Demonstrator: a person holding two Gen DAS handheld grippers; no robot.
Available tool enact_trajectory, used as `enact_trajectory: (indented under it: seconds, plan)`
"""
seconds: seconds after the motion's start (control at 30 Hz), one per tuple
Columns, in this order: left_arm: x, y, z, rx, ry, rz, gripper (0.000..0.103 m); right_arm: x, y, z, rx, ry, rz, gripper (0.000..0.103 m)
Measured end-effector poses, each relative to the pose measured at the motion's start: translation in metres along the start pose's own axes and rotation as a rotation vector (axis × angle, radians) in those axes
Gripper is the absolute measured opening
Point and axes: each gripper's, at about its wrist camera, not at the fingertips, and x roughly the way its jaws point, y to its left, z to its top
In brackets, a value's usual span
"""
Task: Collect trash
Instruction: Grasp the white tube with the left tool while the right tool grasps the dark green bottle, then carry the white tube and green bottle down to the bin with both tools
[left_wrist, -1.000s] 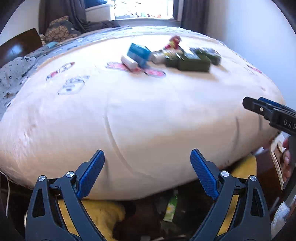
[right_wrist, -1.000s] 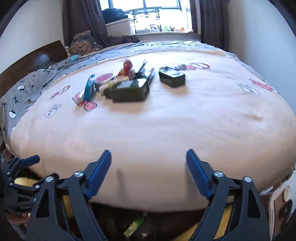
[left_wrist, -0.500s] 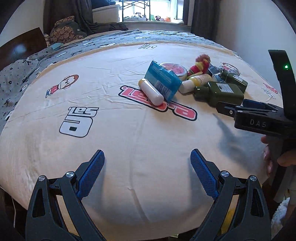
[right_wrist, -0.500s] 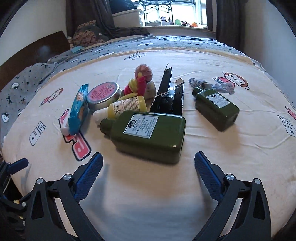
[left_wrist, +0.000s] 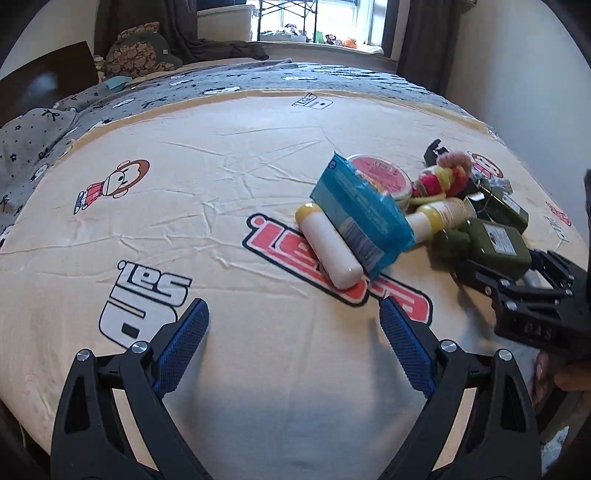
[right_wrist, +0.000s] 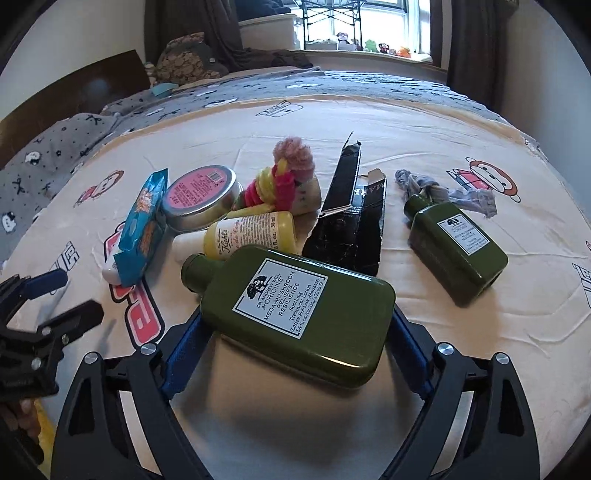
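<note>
In the space of a second I have brought both tongs in from the foot of the bed to the pile of clutter on the cream printed bedspread (left_wrist: 229, 206). My right tongs (right_wrist: 295, 325) now straddle the large green Origins lotion bottle (right_wrist: 291, 291), which lies flat near the bed's front edge with its cap pointing left; the jaws are closing, the bottle is between them, and I cannot tell whether the pads touch its sides yet. My left tongs (left_wrist: 293, 343) stand spread over bare bedspread with nothing between them, just near of the white tube (left_wrist: 328, 251) and the blue wrapper (left_wrist: 360, 218) leaning on it. Farther off lie a pink-lidded tin (right_wrist: 199, 197), a yellow Kiehl's bottle (right_wrist: 247, 232), a torn black carton (right_wrist: 351, 218) and a smaller green bottle (right_wrist: 458, 243) to the right. By my reading, collecting is only beginning: nothing is lifted, and the big bottle looks like the first pick.
</note>
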Motion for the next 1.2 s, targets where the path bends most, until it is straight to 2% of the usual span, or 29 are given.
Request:
enact_trajectory:
  seconds: [0.17,0.43,0.5,0.53,0.57,0.6,0.73,0.93,1.2]
  plan:
    - [0.01,-0.004,0.019,0.0,-0.017,0.03,0.085,-0.015,-0.004,-0.014,0.006,-0.012,0.018,0.09]
    - [0.042,-0.008,0.035,-0.001,0.018,0.079,0.059,-0.036,-0.015,-0.03,0.046,-0.038,0.032,0.09]
    - [0.044,-0.01,0.038,0.006,0.018,0.071,0.04,-0.038,-0.017,-0.033,0.047,-0.038,0.026,0.09]
    - [0.043,-0.011,0.039,0.005,0.021,0.062,0.034,-0.04,-0.018,-0.035,0.048,-0.038,0.027,0.09]
    - [0.042,-0.012,0.039,0.007,0.024,0.057,0.022,-0.042,-0.019,-0.037,0.05,-0.039,0.027,0.09]
    - [0.041,-0.012,0.039,0.008,0.025,0.059,0.018,-0.044,-0.02,-0.039,0.054,-0.041,0.027,0.09]
    - [0.03,-0.014,0.027,0.022,0.019,0.048,0.018,-0.056,-0.022,-0.047,0.064,-0.055,0.03,0.09]
    - [-0.003,-0.023,-0.01,0.068,0.003,0.022,0.018,-0.076,-0.021,-0.068,0.042,-0.062,0.022,0.09]
    - [-0.067,-0.04,-0.07,0.102,-0.029,-0.065,0.018,-0.113,-0.014,-0.103,0.014,-0.075,0.022,0.089]
